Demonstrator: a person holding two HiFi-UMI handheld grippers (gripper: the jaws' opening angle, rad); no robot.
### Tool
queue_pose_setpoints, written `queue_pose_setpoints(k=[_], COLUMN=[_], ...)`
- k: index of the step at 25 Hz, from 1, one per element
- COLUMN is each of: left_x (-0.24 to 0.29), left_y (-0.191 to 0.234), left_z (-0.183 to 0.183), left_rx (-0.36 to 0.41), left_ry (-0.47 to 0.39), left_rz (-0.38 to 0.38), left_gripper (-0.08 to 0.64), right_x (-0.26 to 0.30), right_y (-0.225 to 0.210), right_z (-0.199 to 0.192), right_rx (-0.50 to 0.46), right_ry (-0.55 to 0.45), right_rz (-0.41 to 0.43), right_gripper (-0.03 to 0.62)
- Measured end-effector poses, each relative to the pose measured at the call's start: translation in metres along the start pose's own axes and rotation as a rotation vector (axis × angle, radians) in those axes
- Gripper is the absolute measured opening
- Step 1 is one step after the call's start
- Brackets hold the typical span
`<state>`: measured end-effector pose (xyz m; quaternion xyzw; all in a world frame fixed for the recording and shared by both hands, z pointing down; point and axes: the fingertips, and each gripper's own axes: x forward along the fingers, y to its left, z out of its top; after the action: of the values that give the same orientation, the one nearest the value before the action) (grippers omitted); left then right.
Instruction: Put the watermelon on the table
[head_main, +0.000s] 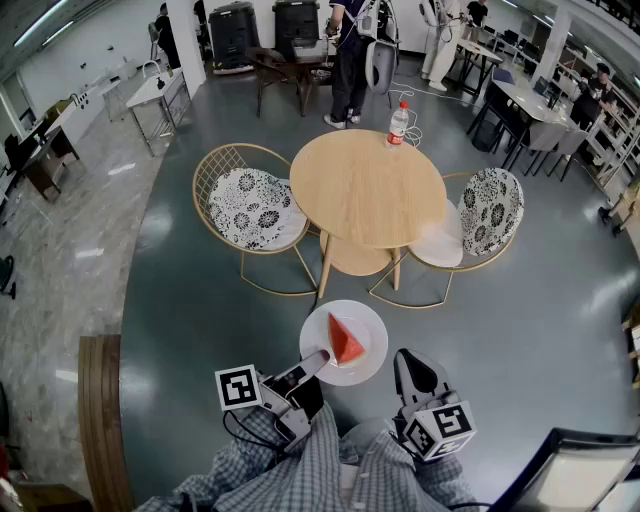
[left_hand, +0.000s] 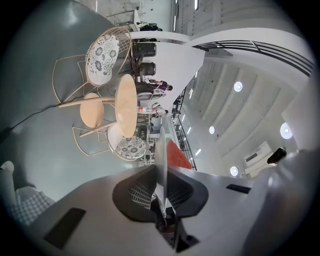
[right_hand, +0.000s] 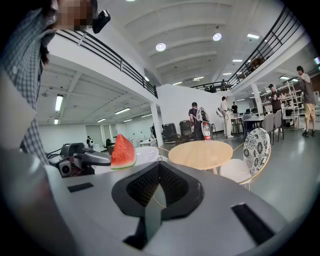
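A red watermelon wedge (head_main: 346, 340) stands on a white plate (head_main: 366, 366) held in the air in front of the round wooden table (head_main: 370, 185). My left gripper (head_main: 318, 360) is shut on the plate's left rim. In the left gripper view the plate (left_hand: 161, 150) shows edge-on between the jaws of the left gripper (left_hand: 161, 192), with the wedge (left_hand: 177, 154) on its right face. My right gripper (head_main: 415, 375) is shut and empty, just right of the plate. From the right gripper (right_hand: 159, 187) I see the wedge (right_hand: 122, 151), the plate (right_hand: 146, 155) and the table (right_hand: 207, 152) beyond.
A plastic bottle (head_main: 398, 125) stands at the table's far edge. Two wire chairs with patterned cushions (head_main: 250, 205) (head_main: 488, 212) flank the table. People and more tables are at the back of the hall. A wooden bench edge (head_main: 98, 400) lies at my left.
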<state>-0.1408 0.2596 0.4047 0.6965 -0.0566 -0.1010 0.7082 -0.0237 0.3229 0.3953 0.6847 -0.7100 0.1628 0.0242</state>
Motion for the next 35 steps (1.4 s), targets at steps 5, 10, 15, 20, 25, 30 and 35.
queue_pose_setpoints(k=[5, 10, 15, 20, 25, 30, 35], left_x=[0.002, -0.002, -0.002, -0.004, -0.008, -0.012, -0.016], left_y=[0.002, -0.001, 0.003, 0.001, 0.000, 0.002, -0.001], left_z=[-0.001, -0.001, 0.002, 0.005, 0.006, 0.007, 0.005], left_rx=[-0.001, 0.000, 0.002, 0.005, 0.008, 0.004, 0.001], left_ry=[-0.003, -0.008, -0.013, -0.016, -0.015, -0.008, 0.002], left_rz=[-0.003, -0.001, -0.001, 0.001, -0.002, -0.003, -0.006], left_gripper=[0.023, 0.024, 0.023, 0.025, 0.024, 0.024, 0.023], right_x=[0.000, -0.002, 0.002, 0.004, 0.007, 0.009, 0.011], right_y=[-0.004, 0.002, -0.001, 0.001, 0.009, 0.016, 0.030], right_z=[-0.001, 0.000, -0.008, -0.001, 0.008, 0.006, 0.002], right_rx=[-0.005, -0.007, 0.050, 0.301, 0.566, 0.691, 0.710], right_ry=[-0.001, 0.000, 0.040, 0.073, 0.007, -0.027, -0.004], right_rz=[-0.003, 0.003, 0.001, 0.015, 0.098, 0.143, 0.162], right_gripper=[0.008, 0.008, 0.008, 0.008, 0.009, 0.079, 0.097])
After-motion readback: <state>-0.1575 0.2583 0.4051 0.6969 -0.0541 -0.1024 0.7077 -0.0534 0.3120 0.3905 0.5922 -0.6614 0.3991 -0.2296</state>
